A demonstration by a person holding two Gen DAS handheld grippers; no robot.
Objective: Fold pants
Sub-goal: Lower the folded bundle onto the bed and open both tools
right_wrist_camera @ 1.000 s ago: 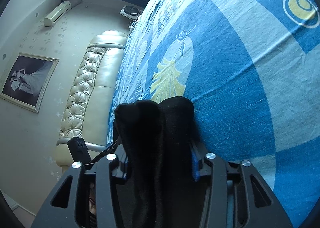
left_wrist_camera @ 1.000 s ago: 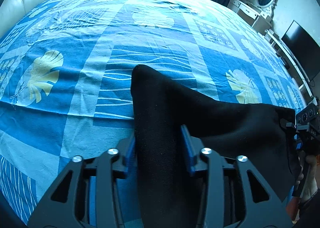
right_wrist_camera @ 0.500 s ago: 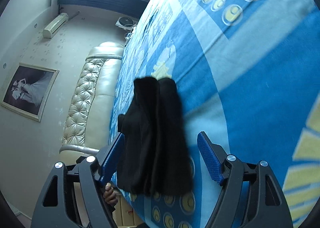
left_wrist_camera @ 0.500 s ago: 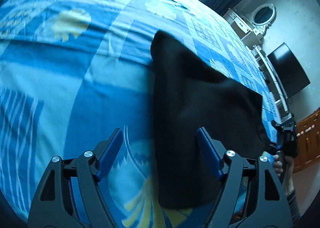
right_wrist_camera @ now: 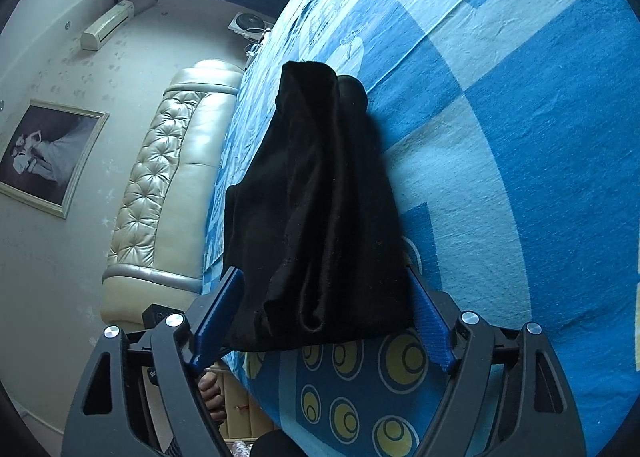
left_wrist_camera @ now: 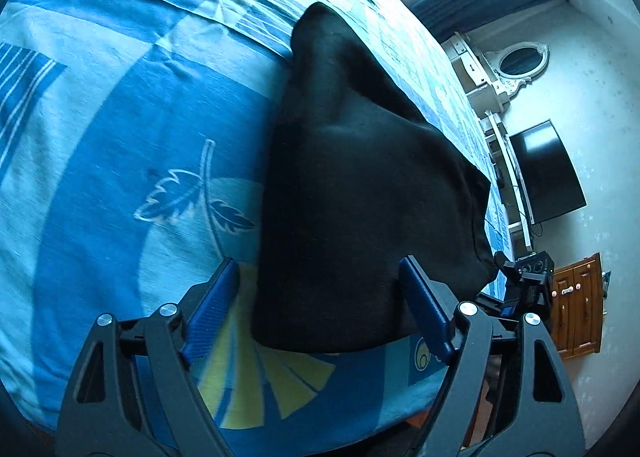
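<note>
The black pants point(left_wrist_camera: 360, 177) lie folded into a compact stack on the blue patterned bedspread point(left_wrist_camera: 120, 137), near the bed's front edge. My left gripper point(left_wrist_camera: 320, 305) is open, its blue pads on either side of the stack's near end, holding nothing. In the right wrist view the same pants point(right_wrist_camera: 320, 217) show layered folds. My right gripper point(right_wrist_camera: 324, 321) is open at the other end of the stack, holding nothing. It also shows in the left wrist view point(left_wrist_camera: 524, 281), past the pants' right corner.
A cream tufted headboard point(right_wrist_camera: 160, 193) and a framed picture point(right_wrist_camera: 44, 153) stand at one end of the bed. A black TV point(left_wrist_camera: 548, 173), a white dresser with an oval mirror point(left_wrist_camera: 516, 65) and a wooden cabinet point(left_wrist_camera: 580, 305) line the opposite wall.
Both grippers were shut on the pants a second ago. They opened, released the folded stack onto the bed and drew back a little.
</note>
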